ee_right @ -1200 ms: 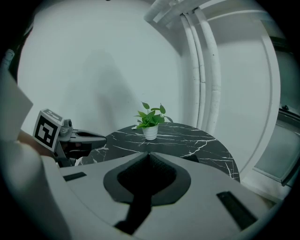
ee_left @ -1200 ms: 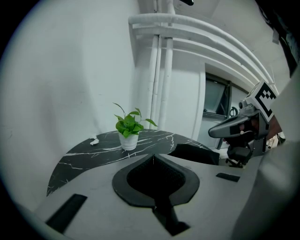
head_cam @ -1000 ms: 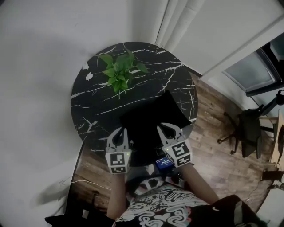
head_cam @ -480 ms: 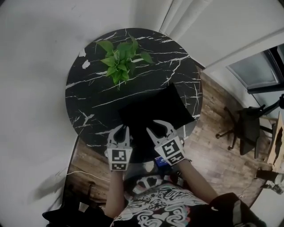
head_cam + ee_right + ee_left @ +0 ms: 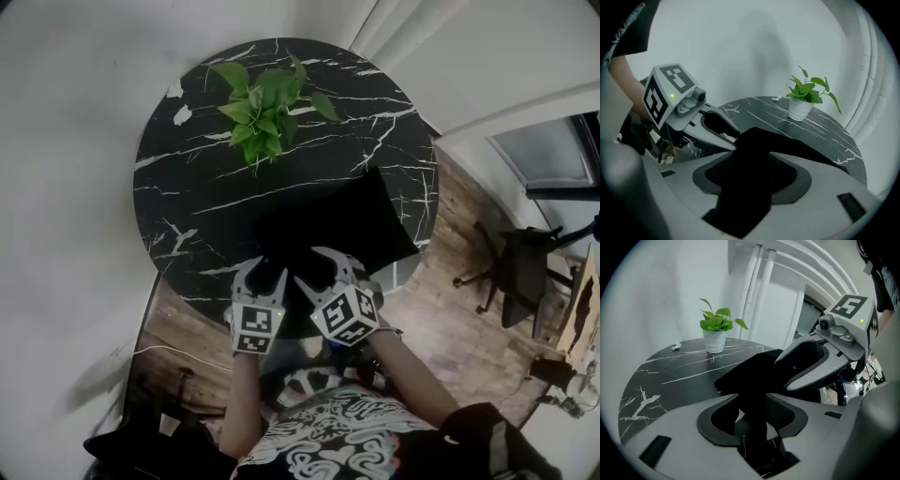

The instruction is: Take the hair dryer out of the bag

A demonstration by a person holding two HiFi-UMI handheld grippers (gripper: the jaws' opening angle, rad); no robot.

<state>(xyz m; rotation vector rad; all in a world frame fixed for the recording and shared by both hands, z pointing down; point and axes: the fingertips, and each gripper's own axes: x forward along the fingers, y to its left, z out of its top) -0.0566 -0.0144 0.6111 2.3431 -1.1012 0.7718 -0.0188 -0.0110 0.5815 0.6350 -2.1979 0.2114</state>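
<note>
- Between the jaws of the left gripper: a fold of the black bag. Jaws partly apart, just now opening, pads off the fabric with slivers of light either side.
- Between the jaws of the right gripper: more of the same black fabric. Jaws spread wide, likewise just opening, no squeeze on the cloth.
- Both grippers side by side at the bag's near edge, tilted downward, each with a marker cube at its back and a forearm behind.
- Bag flat and dark on the near right part of the round tabletop.
- No sight of the hair dryer in any view; whether inside the bag, impossible to tell.
- Tabletop of black marble with white veins.
- Small leafy green plant in a white pot on the far side, well apart from the bag.
- Beyond the tabletop: pale wall, white curtain folds, wooden floor, dark office chair at the right.
</note>
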